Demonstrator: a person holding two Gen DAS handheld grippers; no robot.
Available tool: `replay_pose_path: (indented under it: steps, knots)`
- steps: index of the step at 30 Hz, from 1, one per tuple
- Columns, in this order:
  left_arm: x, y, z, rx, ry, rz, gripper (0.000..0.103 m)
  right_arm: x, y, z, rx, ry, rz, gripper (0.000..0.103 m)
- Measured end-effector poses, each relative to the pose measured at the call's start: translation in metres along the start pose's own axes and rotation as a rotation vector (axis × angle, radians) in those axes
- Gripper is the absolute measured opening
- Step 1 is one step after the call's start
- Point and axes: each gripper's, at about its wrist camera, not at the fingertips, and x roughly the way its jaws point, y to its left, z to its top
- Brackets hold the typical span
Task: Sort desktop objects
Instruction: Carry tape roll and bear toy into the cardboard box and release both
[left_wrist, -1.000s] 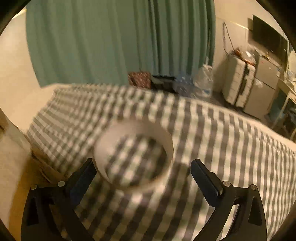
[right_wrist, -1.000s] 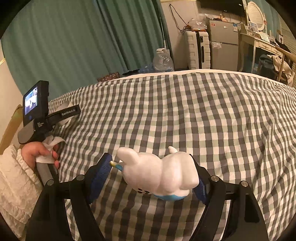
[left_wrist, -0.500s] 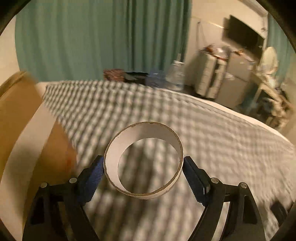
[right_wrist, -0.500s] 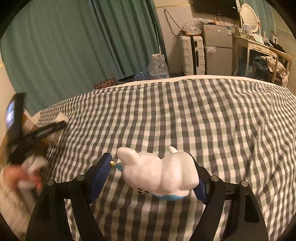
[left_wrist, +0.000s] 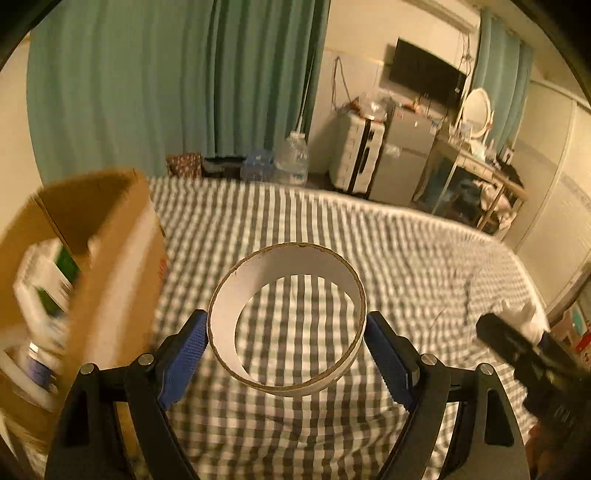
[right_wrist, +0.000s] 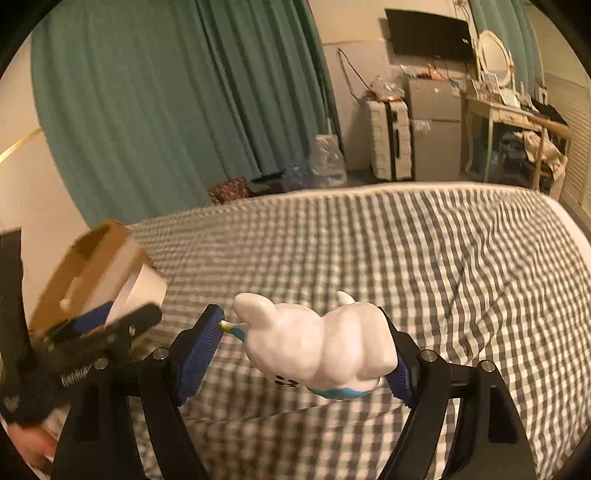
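Left wrist view: my left gripper (left_wrist: 287, 341) points forward and downward over the checked bedspread (left_wrist: 406, 258). Its two blue pads clamp a cardboard ring (left_wrist: 295, 266) from both sides; the ring's outer wall touches each pad, and the ring hangs clear above the bedspread with its open bore tilted toward the camera. A cardboard box (left_wrist: 122, 240) stands at the left edge of the bed, open at the top, with white and green packages inside; it is blurred. The ring is just right of the box, not above its opening. At the lower right, the black body of my right gripper (left_wrist: 532, 354) enters the frame, with a white shape at its tip, near the right edge of the bed.

Right wrist view: my right gripper (right_wrist: 308, 347) also points forward and downward over the bedspread (right_wrist: 443, 258). Its pads grasp a white figurine (right_wrist: 317, 343) with two ears and a blue base; the figurine lies on its side between the pads, lifted clear of the bedspread, over the near part of the bed. To the left, my left gripper (right_wrist: 110, 317) appears side-on and blurred, with the ring (right_wrist: 144, 291) at its tip, just in front of the box (right_wrist: 92, 258) at the left edge of the bed. Part of my hand (right_wrist: 29, 443) shows at the lower left corner.
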Motion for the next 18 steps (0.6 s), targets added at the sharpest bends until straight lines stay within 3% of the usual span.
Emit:
replay_pose_path:
  steps: [3,10,13,18]
  knots:
    - [-0.04,0.01,0.03,0.021,0.019,-0.003,0.086,-0.037,0.042,0.024,-0.077,-0.07,0.021,0.079]
    - [-0.125,0.063,0.073,0.153,-0.078,0.057,0.086,-0.085,0.148,0.06,-0.181,-0.165,0.132,0.079]
    - [-0.131,0.101,0.075,0.171,-0.081,0.131,0.086,-0.081,0.197,0.063,-0.227,-0.153,0.197,0.078]
    - [-0.121,0.164,0.058,0.094,-0.06,0.137,0.086,-0.042,0.256,0.056,-0.216,-0.07,0.293,0.078]
